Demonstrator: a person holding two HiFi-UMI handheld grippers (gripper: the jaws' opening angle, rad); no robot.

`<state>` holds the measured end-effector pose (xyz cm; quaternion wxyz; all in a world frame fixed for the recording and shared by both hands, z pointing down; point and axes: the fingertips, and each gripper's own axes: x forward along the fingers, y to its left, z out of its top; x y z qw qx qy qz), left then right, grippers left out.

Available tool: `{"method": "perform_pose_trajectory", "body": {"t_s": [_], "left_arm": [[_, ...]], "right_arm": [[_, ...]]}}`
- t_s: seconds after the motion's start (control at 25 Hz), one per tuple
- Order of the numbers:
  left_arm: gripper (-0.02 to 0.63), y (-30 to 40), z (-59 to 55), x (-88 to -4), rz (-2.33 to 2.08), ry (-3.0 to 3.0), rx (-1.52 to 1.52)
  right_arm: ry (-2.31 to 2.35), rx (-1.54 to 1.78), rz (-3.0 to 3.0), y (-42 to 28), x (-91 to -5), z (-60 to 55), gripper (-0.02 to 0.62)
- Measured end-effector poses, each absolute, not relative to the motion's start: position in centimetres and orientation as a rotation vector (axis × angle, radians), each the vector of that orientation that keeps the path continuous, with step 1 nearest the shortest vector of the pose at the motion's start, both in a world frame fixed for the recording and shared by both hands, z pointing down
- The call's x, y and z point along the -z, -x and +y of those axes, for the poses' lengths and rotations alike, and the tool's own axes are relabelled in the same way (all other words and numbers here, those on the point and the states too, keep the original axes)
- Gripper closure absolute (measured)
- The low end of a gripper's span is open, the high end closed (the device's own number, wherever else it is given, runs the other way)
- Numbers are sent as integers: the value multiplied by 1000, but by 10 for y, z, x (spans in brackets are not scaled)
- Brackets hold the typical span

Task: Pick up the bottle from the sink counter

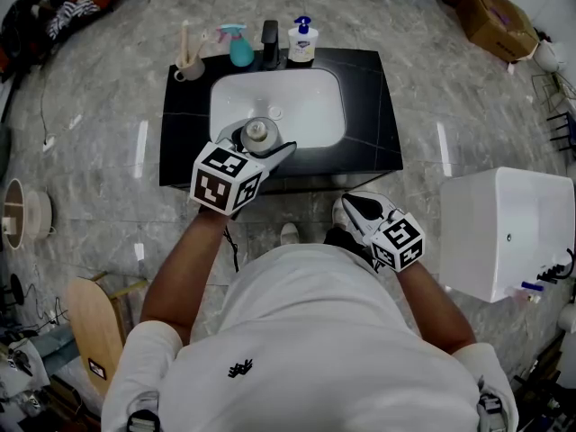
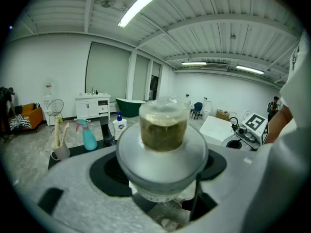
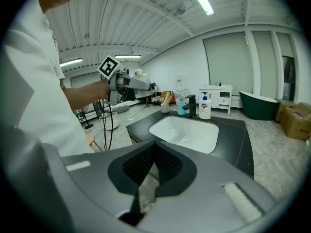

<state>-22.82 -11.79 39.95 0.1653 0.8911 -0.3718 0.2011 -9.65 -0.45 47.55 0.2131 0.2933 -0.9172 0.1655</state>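
The bottle [image 1: 256, 133] sits between the jaws of the left gripper [image 1: 255, 144], which are closed on its rounded grey body. It is held in the air, and in the head view it lies over the front left edge of the white basin [image 1: 306, 106]. In the left gripper view its clear top section looks olive-brown inside, and no label or writing shows on it. The right gripper [image 1: 355, 210] is near the person's waist, in front of the black sink counter [image 1: 364, 106], with its jaws pressed together and nothing between them. Along the back edge of the counter stand four things. One is a white pump bottle [image 1: 302, 41] with a blue pump and a blue label whose print is too small to read. Beside it is a black faucet [image 1: 270, 43], then a teal spray bottle [image 1: 239, 47]. Last is a grey mug [image 1: 189, 66] holding a few pale upright sticks. Each gripper carries a cube with black-and-white square markers. The person's white shirt bears a small black mark that cannot be read.
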Motion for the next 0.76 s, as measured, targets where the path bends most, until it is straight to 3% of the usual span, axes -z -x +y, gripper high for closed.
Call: {"method": "perform_pose_trajectory", "body": {"t_s": [0.76], "left_arm": [[261,204,-145,-405,-1039,-2537,-581]], "right_arm": [[-802,-469,-2551,78,-480,-28,584]]}}
